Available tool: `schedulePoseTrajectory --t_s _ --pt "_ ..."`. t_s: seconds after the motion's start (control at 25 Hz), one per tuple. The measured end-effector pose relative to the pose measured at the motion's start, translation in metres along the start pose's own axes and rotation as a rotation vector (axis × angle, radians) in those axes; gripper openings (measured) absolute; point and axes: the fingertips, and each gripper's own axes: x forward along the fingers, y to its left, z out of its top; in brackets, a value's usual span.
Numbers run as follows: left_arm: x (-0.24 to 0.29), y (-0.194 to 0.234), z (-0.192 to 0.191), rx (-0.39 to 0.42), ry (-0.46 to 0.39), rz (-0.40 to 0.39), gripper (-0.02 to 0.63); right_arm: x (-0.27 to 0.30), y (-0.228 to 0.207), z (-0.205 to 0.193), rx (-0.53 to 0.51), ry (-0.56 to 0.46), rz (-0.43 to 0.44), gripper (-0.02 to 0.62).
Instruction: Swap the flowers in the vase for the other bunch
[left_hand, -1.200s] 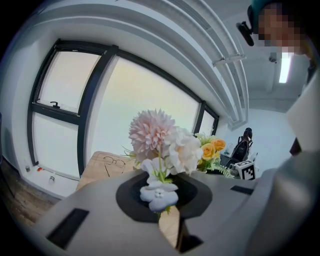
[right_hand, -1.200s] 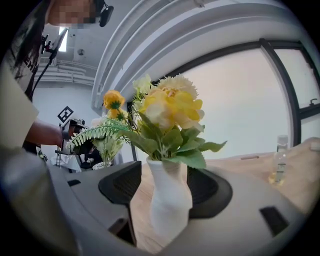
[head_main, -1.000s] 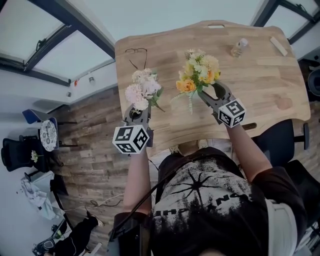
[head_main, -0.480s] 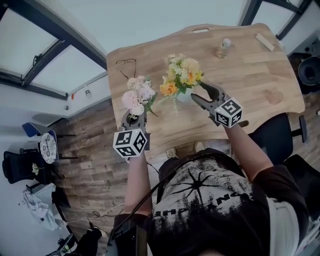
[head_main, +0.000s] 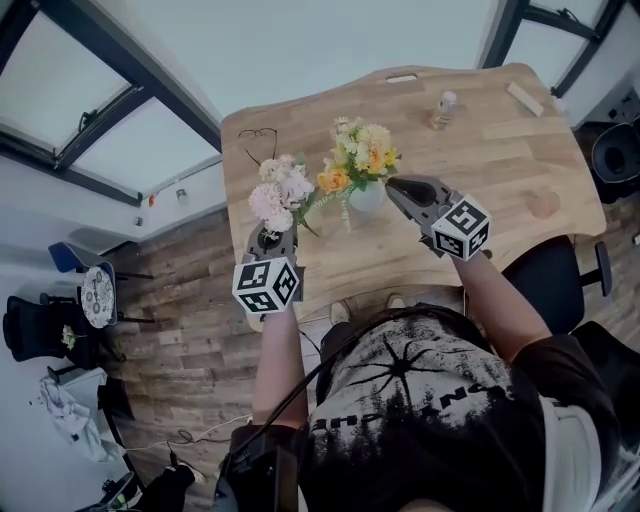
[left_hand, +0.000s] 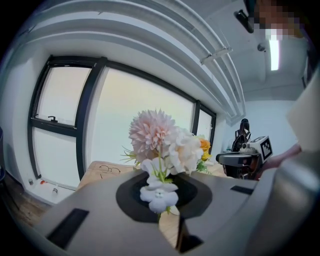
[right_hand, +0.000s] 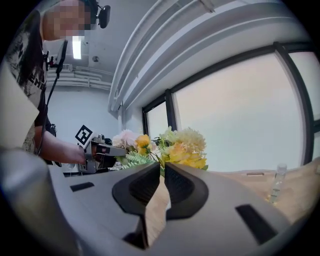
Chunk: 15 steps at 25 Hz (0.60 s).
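My right gripper (head_main: 393, 184) had just shut its jaws on nothing and come up clear, just beside the small white vase (head_main: 367, 198). The yellow-and-orange flower bunch (head_main: 362, 158) stood in that vase on the light wooden table (head_main: 500, 150). My left gripper (head_main: 272, 233) stayed clamped on the stems of the pale pink-and-white flower bunch (head_main: 280, 188), held upright near the table's left edge. The swap looked done, and that pink bunch only needed laying down.

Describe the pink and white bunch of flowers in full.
The pink and white bunch is a small posy: one pale pink, many-petalled bloom, several white blossoms, thin green stems and leaves, possibly artificial. It stands upright above the table edge, stems clamped in the shut left gripper, just left of the yellow bunch in the vase.
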Motion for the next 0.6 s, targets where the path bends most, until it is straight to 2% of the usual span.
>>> schedulePoseTrajectory --t_s 0.36,0.6 --pt "-0.017 -0.005 0.014 0.022 -0.044 0.028 0.044 -0.008 0.012 0.032 -0.033 -0.031 0.014 0.029" --pt "-0.024 -0.005 0.013 0.021 -0.047 0.043 0.043 -0.009 0.014 0.033 -0.029 -0.036 0.02 0.029"
